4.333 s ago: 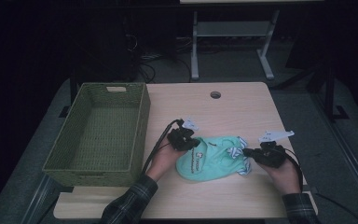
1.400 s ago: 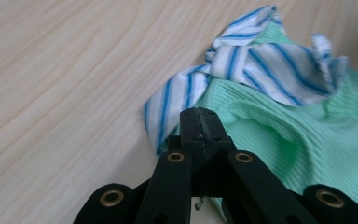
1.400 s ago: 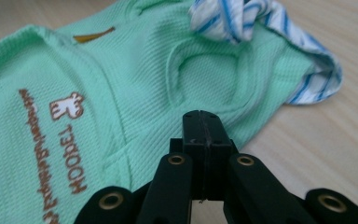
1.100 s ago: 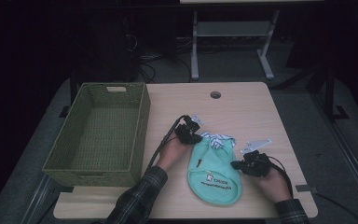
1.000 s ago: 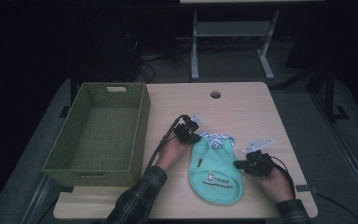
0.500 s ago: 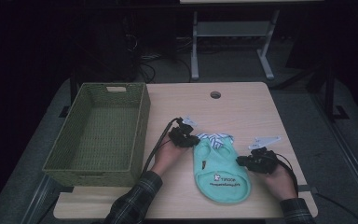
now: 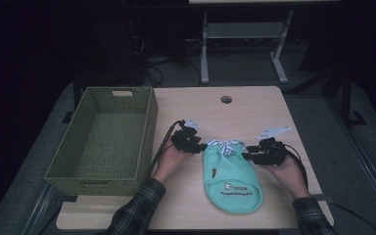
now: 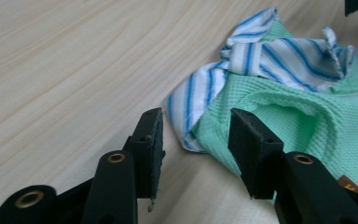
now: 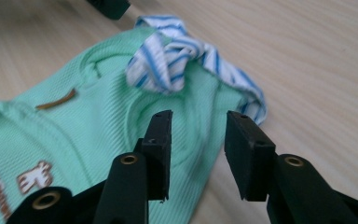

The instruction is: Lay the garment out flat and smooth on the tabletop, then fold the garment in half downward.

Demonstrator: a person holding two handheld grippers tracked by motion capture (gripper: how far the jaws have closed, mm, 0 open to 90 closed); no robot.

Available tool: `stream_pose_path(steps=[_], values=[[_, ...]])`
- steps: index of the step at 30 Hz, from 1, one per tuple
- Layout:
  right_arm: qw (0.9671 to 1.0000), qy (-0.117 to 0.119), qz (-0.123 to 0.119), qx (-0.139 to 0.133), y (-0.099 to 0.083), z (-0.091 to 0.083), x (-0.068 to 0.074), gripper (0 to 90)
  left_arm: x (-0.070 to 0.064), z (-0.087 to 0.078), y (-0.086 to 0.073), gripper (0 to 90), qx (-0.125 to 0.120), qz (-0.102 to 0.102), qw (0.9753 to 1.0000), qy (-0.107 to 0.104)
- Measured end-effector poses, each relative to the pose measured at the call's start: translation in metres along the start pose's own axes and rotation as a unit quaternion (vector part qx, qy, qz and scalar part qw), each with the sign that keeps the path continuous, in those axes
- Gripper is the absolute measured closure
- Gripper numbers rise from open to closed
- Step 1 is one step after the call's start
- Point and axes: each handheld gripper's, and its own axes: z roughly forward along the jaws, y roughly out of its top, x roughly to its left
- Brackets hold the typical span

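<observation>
A small mint-green garment (image 7: pixel 231 176) with a blue-and-white striped collar (image 7: pixel 226 146) lies flat on the wooden table (image 7: pixel 254 105), print side up. My left gripper (image 7: pixel 201 146) sits at its upper left corner, open, with the striped collar edge (image 8: pixel 186 116) just between and beyond its jaws. My right gripper (image 7: pixel 246 155) rests at the upper right corner, open, its jaws straddling green fabric (image 9: pixel 200 126) near the bunched striped collar (image 9: pixel 168 65). Neither holds the cloth.
A green woven basket (image 7: pixel 105 137) stands empty on the table's left side. A cable hole (image 7: pixel 226 99) sits near the far edge. Bare tabletop lies beyond and to the right of the garment. Dark floor and a metal stand lie behind.
The garment has been pulled and spread from a sideways bunch into a flat upright layout. Both grippers shifted to its top corners and their jaws now stand open.
</observation>
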Motion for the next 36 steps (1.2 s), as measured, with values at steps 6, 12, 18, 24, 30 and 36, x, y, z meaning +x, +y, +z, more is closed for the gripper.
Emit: stream_pose_path(steps=[6,12,18,24,30,36], values=[[0.9998,0.005,0.004,-0.017,0.014,0.008,-0.016,58.6,0.004,0.003,0.001,49.0,-0.001,-0.005,1.0,-0.005],[0.9993,0.004,0.009,-0.037,0.021,0.019,-0.031,59.3,0.006,0.007,0.003,46.6,0.001,-0.003,1.0,-0.007],[0.9994,0.006,0.019,-0.027,0.021,0.031,-0.042,59.5,0.007,0.013,0.006,45.2,-0.005,0.0,1.0,-0.006],[0.9992,0.012,0.031,-0.021,0.019,0.042,-0.047,59.8,0.009,0.019,0.004,44.7,-0.007,-0.007,1.0,-0.003],[0.9991,0.027,0.031,-0.009,0.014,0.056,-0.048,62.7,0.012,0.024,0.002,44.3,0.0,-0.002,1.0,0.002],[0.9997,0.018,0.014,-0.008,0.011,0.058,-0.045,67.9,0.011,0.027,0.002,44.4,0.003,0.0,1.0,0.006]])
